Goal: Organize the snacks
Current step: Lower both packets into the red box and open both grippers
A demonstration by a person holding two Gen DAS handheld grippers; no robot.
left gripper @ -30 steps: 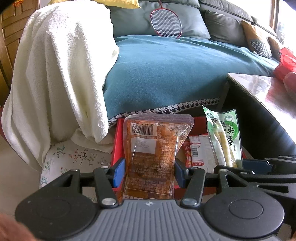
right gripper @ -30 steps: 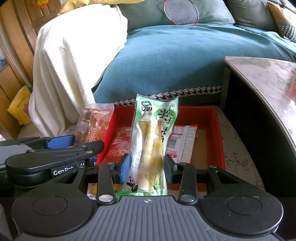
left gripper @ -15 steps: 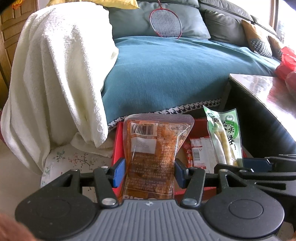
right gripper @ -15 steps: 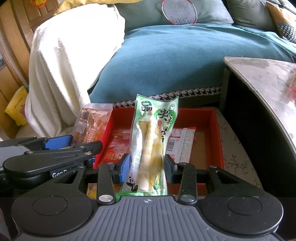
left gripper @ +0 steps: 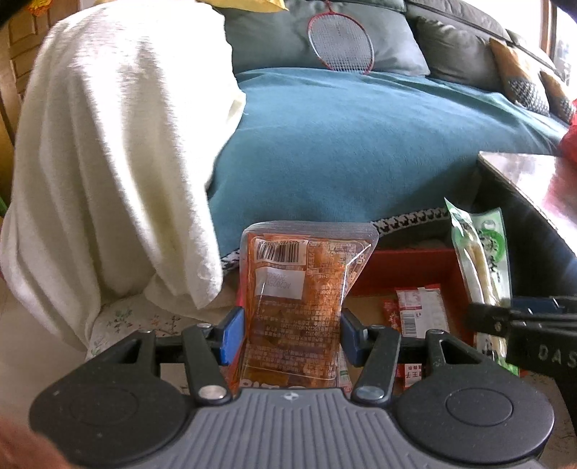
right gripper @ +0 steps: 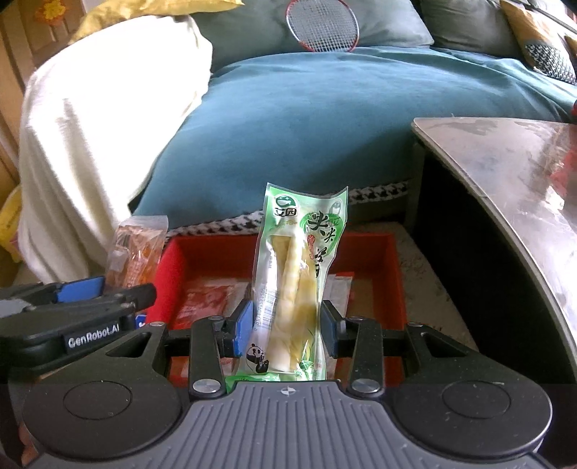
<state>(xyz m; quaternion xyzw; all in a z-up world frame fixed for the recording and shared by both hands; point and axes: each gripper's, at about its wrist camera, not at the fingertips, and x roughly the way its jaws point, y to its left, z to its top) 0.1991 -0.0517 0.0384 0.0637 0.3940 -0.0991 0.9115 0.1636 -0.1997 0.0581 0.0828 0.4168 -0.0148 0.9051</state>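
Note:
My left gripper (left gripper: 288, 333) is shut on an orange snack packet (left gripper: 303, 299), held upright above the left edge of a red tray (left gripper: 407, 267). My right gripper (right gripper: 286, 324) is shut on a green bamboo-shoot packet (right gripper: 299, 277), held upright over the red tray (right gripper: 393, 274). The orange packet (right gripper: 135, 256) and the left gripper (right gripper: 75, 310) show at the left of the right wrist view. The green packet (left gripper: 481, 263) shows at the right of the left wrist view. Red and white snack packets (left gripper: 420, 314) lie inside the tray.
The tray sits on a floral cushion (right gripper: 429, 288) in front of a sofa with a teal blanket (left gripper: 360, 144). A white towel (left gripper: 108, 162) hangs at the left. A dark table (right gripper: 505, 173) stands close on the right. A badminton racket (right gripper: 321, 23) leans on the sofa back.
Both grippers have moved back and to the right with their packets; the tray and sofa have shifted in both views. Both grips are unchanged.

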